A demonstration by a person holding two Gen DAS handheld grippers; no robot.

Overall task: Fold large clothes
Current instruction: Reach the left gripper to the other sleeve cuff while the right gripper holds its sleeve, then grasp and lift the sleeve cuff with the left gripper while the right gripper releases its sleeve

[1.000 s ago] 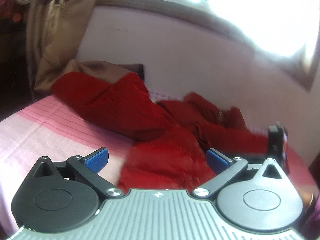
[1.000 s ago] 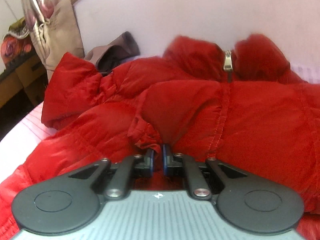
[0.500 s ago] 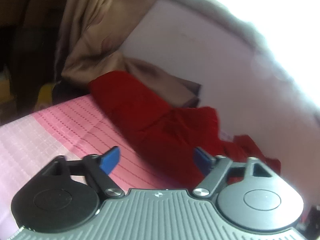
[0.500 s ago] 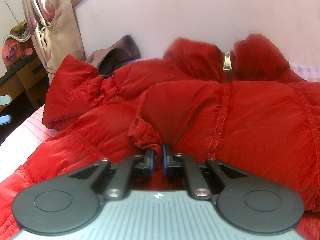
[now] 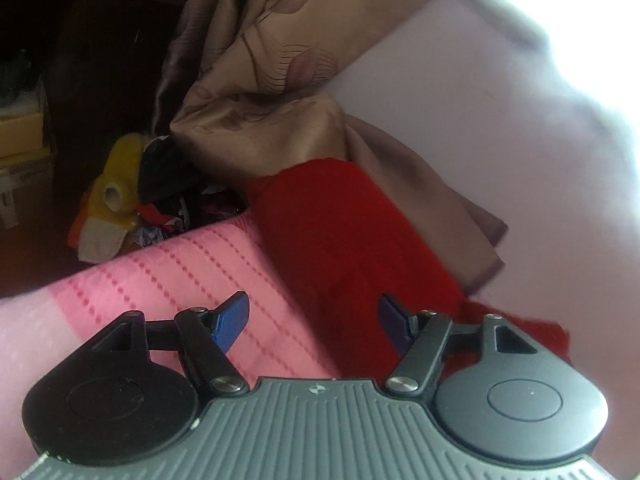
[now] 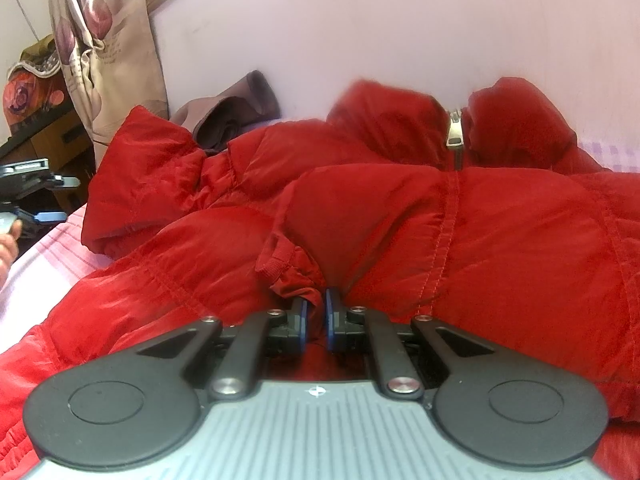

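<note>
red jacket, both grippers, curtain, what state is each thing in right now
red jacket: zipped up, spread rumpled on the bed, one cuff folded over its front
right gripper: shut on the cuff
left gripper: open, empty, above the sleeve
curtain: bunched, its end lying on the bed

The left gripper (image 5: 314, 320) points downward, its blue pads spread apart with nothing pressed between them. The right gripper (image 6: 316, 314) angles downward too, jaws pinched nearly together on red fabric.
</note>
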